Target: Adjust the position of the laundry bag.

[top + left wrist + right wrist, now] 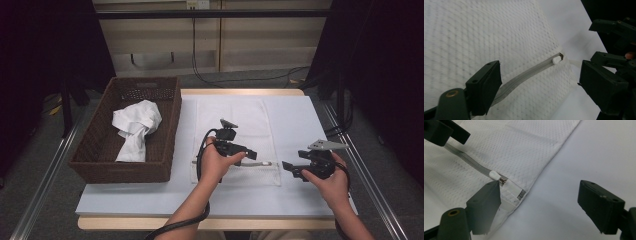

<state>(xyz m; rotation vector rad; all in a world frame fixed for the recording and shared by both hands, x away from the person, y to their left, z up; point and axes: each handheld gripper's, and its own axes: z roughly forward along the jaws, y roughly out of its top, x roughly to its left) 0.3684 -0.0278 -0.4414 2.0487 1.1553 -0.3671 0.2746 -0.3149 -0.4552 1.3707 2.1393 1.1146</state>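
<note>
We saw a white-topped desk [295, 125] with a dark brown woven basket [95, 150] at its left edge, holding a crumpled white cloth [134, 127]; the basket's near wall hid the cloth's lower end. Flat on the desk lay a white mesh laundry bag [235, 125], its pale fabric hard to tell from the desk surface in the high view. A grey zipper [524, 76] ran across the bag near its front edge, and part of it was hidden behind a finger of the left gripper in the left gripper view. The small white zipper pull [493, 174] sat at the zipper's end by the bag's corner.

The left gripper [247, 152] hovered over the zipper, its fingers spread wide with the zipper running between them, pressing on nothing. The right gripper [290, 167] hung just off the bag's right corner, fingers equally wide apart and empty; one finger [485, 202] covered part of the corner tab. Both forearms were cut off at the bottom edge.
</note>
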